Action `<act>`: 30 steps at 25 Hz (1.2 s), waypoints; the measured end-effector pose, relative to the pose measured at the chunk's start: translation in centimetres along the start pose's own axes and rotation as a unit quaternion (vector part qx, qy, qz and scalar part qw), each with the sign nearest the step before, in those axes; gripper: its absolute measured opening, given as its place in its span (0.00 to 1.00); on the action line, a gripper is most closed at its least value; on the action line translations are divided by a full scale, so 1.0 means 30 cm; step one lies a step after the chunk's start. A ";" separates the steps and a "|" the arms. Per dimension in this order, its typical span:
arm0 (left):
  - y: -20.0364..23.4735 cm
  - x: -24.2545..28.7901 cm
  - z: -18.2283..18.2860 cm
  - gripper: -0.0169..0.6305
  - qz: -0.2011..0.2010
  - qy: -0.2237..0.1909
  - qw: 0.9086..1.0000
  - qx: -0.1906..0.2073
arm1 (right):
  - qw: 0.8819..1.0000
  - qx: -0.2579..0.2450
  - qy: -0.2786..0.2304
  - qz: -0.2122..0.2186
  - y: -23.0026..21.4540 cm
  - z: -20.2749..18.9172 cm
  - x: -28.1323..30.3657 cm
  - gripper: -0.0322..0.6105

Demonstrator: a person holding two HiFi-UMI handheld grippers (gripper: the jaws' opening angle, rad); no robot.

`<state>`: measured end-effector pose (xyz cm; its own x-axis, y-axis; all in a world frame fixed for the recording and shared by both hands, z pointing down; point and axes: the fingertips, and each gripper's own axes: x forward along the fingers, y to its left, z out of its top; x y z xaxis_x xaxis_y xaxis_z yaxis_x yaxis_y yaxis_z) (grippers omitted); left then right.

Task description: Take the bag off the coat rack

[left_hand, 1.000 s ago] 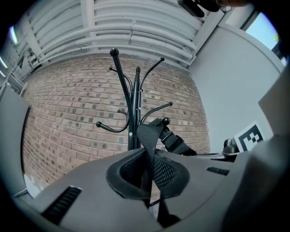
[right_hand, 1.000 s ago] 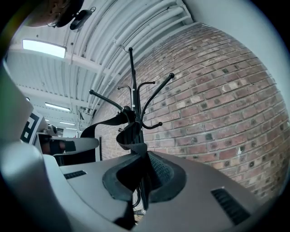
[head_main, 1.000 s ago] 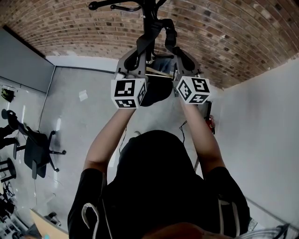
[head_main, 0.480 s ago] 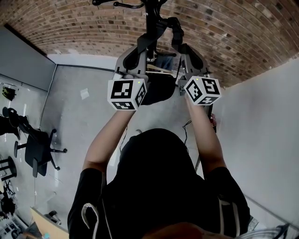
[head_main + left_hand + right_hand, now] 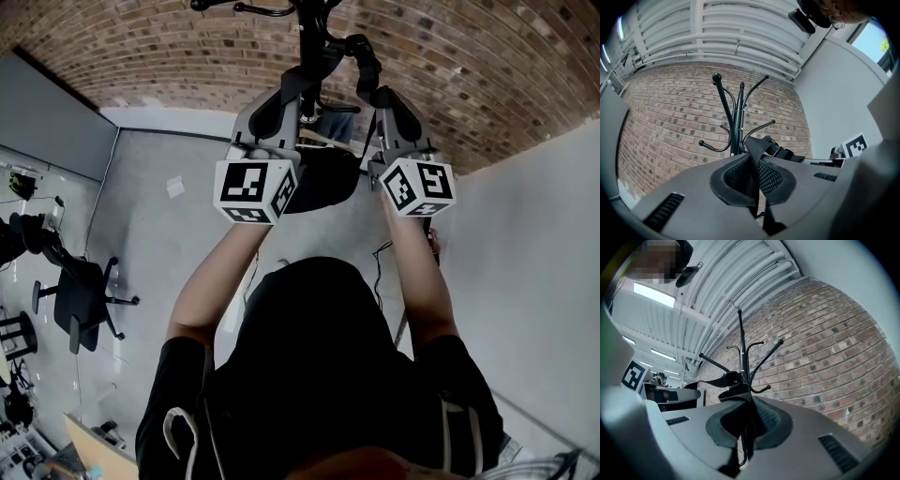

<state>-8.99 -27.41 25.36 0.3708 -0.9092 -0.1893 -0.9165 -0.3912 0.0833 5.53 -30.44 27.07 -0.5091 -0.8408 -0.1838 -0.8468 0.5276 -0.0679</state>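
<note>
Both tools are raised toward the coat rack, which stands in front of a brick wall. The left tool is closed tight on the bag's black webbing strap – the band runs up out of its pads toward a lower hook. The right tool is likewise clamped on the strap. The dark bag hangs between the two tools, just below the rack's hooks; whether the strap rests on a hook is unclear.

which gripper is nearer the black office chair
Left. The left gripper is on the same side as the office chair; the right gripper is farther over, toward the white wall.
</note>
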 end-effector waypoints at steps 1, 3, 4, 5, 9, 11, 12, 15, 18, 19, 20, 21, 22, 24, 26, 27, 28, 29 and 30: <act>0.002 -0.002 0.003 0.06 -0.001 -0.001 1.000 0.000 | 1.000 -0.004 -0.001 -0.001 0.003 0.006 -0.003 0.08; 0.004 -0.006 0.008 0.06 0.000 -0.004 1.000 0.000 | 1.000 -0.010 -0.002 -0.002 0.006 0.014 -0.012 0.08; 0.002 -0.006 0.013 0.06 0.000 -0.007 1.000 0.000 | 1.000 -0.012 -0.003 -0.002 0.003 0.020 -0.018 0.08; -0.002 -0.005 0.019 0.06 -0.001 -0.010 1.000 -0.001 | 1.000 -0.013 -0.005 -0.003 -0.001 0.028 -0.023 0.08; -0.026 0.006 0.039 0.06 -0.007 -0.018 1.000 -0.004 | 1.000 -0.023 -0.013 0.003 -0.010 0.062 -0.040 0.08; -0.033 0.009 0.045 0.06 -0.008 -0.019 1.000 -0.003 | 0.999 -0.029 -0.017 0.005 -0.009 0.075 -0.044 0.08; -0.036 0.010 0.049 0.06 -0.009 -0.020 1.000 -0.003 | 0.999 -0.028 -0.020 0.006 -0.009 0.082 -0.046 0.08; -0.036 0.009 0.060 0.06 -0.010 -0.025 1.000 -0.002 | 0.999 -0.020 -0.034 0.002 -0.029 0.104 -0.052 0.09; -0.029 -0.004 0.066 0.06 -0.008 -0.025 1.000 -0.004 | 0.999 -0.013 -0.040 -0.009 -0.061 0.121 -0.069 0.08; -0.027 -0.010 0.072 0.06 -0.007 -0.026 1.000 -0.004 | 0.999 -0.012 -0.042 -0.013 -0.068 0.129 -0.075 0.08; -0.024 -0.014 0.080 0.06 -0.006 -0.027 1.000 -0.003 | 0.999 -0.011 -0.045 -0.015 -0.073 0.139 -0.078 0.08; -0.022 -0.015 0.090 0.06 -0.005 -0.030 1.000 -0.001 | 0.999 -0.011 -0.049 -0.017 -0.077 0.150 -0.080 0.08; -0.023 -0.014 0.101 0.06 -0.005 -0.033 0.999 0.000 | 0.998 -0.012 -0.053 -0.018 -0.082 0.162 -0.081 0.08; -0.031 -0.011 0.118 0.06 -0.004 -0.041 0.999 0.000 | 0.998 -0.015 -0.060 -0.022 -0.094 0.188 -0.089 0.08; -0.039 -0.015 0.126 0.06 -0.005 -0.046 0.999 -0.004 | 0.997 -0.014 -0.066 -0.027 -0.103 0.207 -0.103 0.08; -0.039 -0.018 0.130 0.06 -0.005 -0.047 0.999 -0.005 | 0.997 -0.013 -0.069 -0.030 -0.104 0.215 -0.109 0.08; -0.037 -0.021 0.137 0.06 -0.004 -0.048 0.999 -0.006 | 0.997 -0.012 -0.071 -0.031 -0.105 0.223 -0.113 0.08; -0.034 -0.024 0.145 0.06 -0.003 -0.050 0.999 -0.007 | 0.997 -0.012 -0.072 -0.032 -0.106 0.231 -0.115 0.09; -0.031 -0.026 0.154 0.06 -0.002 -0.052 0.999 -0.007 | 0.997 -0.011 -0.074 -0.034 -0.107 0.238 -0.116 0.08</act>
<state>-9.13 -25.68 20.90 0.3563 -0.8882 -0.2901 -0.9125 -0.3976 0.0964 11.12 -28.34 20.93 -0.4241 -0.8462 -0.3227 -0.8824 0.4663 -0.0629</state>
